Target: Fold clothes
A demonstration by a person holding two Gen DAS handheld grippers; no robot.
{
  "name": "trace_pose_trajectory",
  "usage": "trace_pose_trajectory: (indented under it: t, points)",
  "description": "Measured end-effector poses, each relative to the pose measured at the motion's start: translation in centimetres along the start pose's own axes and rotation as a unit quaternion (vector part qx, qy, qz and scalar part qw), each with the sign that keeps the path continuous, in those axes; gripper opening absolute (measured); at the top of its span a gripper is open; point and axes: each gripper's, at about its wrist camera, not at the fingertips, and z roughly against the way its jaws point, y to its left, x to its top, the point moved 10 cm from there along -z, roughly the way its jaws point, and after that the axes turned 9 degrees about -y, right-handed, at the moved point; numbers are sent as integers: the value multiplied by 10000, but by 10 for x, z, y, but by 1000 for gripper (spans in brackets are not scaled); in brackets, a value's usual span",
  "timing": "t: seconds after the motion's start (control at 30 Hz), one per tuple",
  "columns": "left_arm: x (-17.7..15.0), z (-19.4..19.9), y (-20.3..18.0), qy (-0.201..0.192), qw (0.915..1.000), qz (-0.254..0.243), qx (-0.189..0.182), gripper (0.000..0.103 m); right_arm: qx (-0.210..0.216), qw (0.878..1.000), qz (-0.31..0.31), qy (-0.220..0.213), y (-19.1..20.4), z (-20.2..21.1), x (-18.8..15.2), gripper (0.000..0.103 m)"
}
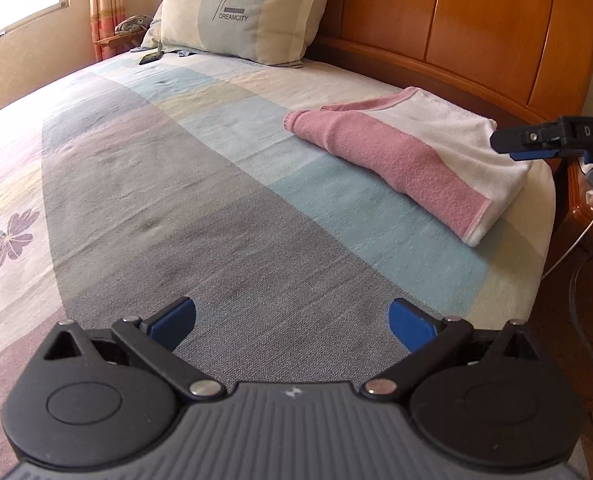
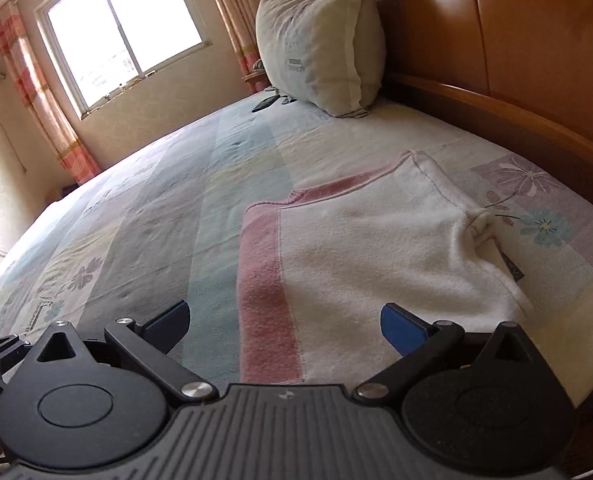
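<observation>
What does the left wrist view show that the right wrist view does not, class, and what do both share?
Only the left wrist view shows the open left gripper, the right gripper from the side by the towel's edge, and the pillow's DREAMCITY print. Only the right wrist view shows the whole window, the towel's bunched white corner and the right gripper's spread fingers. Both show the folded towel, pillow, bed and headboard.

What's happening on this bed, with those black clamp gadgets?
A person is folding laundry with a handheld gripper in each hand. A pink and white towel lies folded on the bedspread near the wooden headboard. Both grippers are open and hold nothing: the left gripper is over bare bedspread, the right gripper sits just above the towel's near edge.
</observation>
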Motion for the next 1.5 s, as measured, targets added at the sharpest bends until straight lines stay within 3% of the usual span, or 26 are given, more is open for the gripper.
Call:
trace_pose_trajectory:
  t: [0.13, 0.23, 0.3, 0.47, 0.63, 0.73, 0.8, 0.93, 1.1, 1.23, 1.27, 1.33, 1.37, 1.5]
  points:
    - [-7, 9, 12, 1, 9998, 128, 121, 102, 52, 9990, 214, 384, 28, -18, -37, 103]
    - [-10, 16, 22, 3, 9995, 137, 276, 102, -20, 9951, -34, 986, 22, -25, -69, 103]
    - [-8, 21, 28, -85, 9992, 183, 350, 102, -90, 9968, -55, 792, 14, -14, -60, 103]
    - [-1, 23, 31, -247, 9985, 240, 424, 102, -490, 9987, 33, -138, -15, -2, 13, 103]
    - [-5, 21, 26, -166, 9992, 76, 368, 102, -1049, 9916, 590, -482, -40, -39, 49, 103]
    - [-8, 22, 25, -157, 9992, -39, 378, 102, -1452, 9856, 851, -161, -64, -71, 42, 103]
    - [-10, 23, 27, -152, 9991, -79, 383, 102, -1623, 9838, 704, 278, -88, -89, 24, 103]
    - [-12, 21, 29, -151, 9992, -45, 380, 102, -1603, 9832, 816, 298, -87, -88, 26, 103]
    - [-14, 18, 31, -138, 9992, -14, 374, 102, -1319, 9813, 1403, -8, -48, -91, 52, 103]
    - [-17, 16, 31, -110, 9993, -68, 345, 102, -1661, 9687, 1830, 246, -63, -120, 50, 103]
    - [-18, 15, 32, -98, 9993, -76, 351, 102, -1781, 9680, 1726, 375, -76, -129, 46, 103]
    - [-19, 14, 34, -101, 9992, -105, 366, 102, -1620, 9817, 976, 226, -94, -133, 50, 103]
    - [-18, 13, 36, -111, 9992, -99, 373, 102, -1669, 9830, 749, 167, -98, -132, 56, 103]
    - [-14, 8, 38, -148, 9993, 0, 344, 102, -1576, 9837, 865, -9, -87, -137, 73, 103]
